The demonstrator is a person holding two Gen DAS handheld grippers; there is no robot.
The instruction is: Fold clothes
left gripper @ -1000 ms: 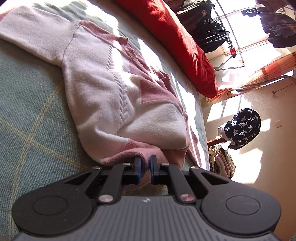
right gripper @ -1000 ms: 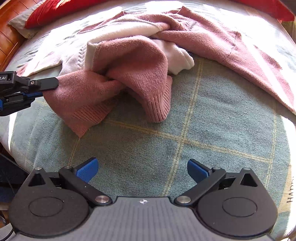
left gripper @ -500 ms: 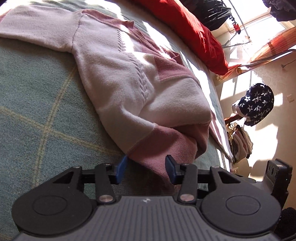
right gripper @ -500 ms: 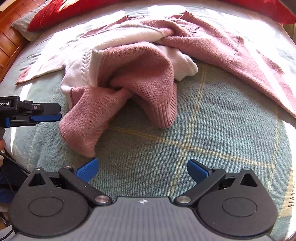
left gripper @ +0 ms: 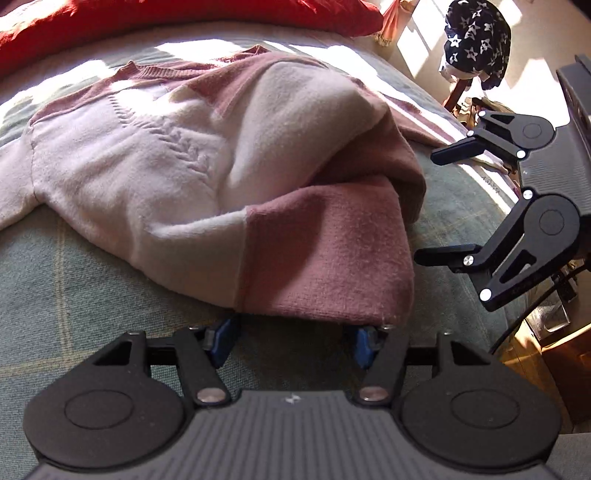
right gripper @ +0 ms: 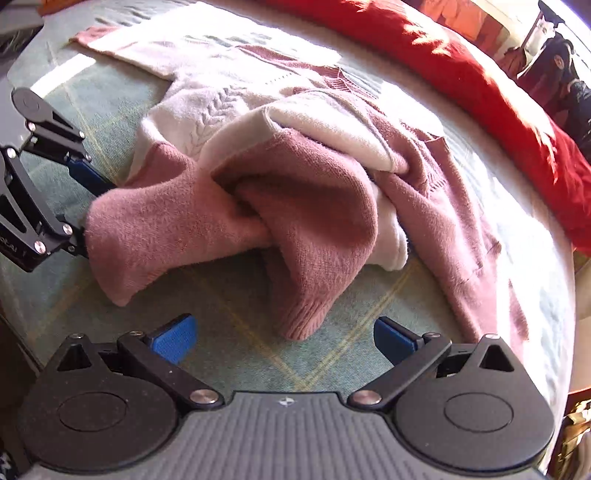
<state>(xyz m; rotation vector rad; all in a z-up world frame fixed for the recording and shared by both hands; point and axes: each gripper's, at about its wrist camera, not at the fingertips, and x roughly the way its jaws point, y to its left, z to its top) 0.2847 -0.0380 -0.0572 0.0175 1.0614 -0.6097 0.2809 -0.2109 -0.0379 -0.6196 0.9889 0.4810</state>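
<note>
A pink and white knitted sweater [left gripper: 207, 155] lies crumpled on the green checked bedspread [left gripper: 66, 273]; it also shows in the right wrist view [right gripper: 303, 192]. My left gripper [left gripper: 293, 341] is open, its blue pads at the sweater's dusty-pink hem, which overhangs the fingertips. It also shows in the right wrist view [right gripper: 83, 206], at the left end of that hem. My right gripper [right gripper: 282, 338] is open and empty, just short of a hanging pink cuff [right gripper: 303, 321]. It shows in the left wrist view [left gripper: 439, 205], open, to the right of the sweater.
A red pillow [right gripper: 461, 70] runs along the bed's far side, also in the left wrist view [left gripper: 147, 18]. A dark star-patterned garment [left gripper: 476, 40] hangs beyond the bed. The bed edge drops off at the right [left gripper: 517, 332].
My left gripper let go of the pink hem and opened wide. The hem dropped onto the bedspread. The left gripper swung round to face the hem. The right gripper moved closer to the cuff.
</note>
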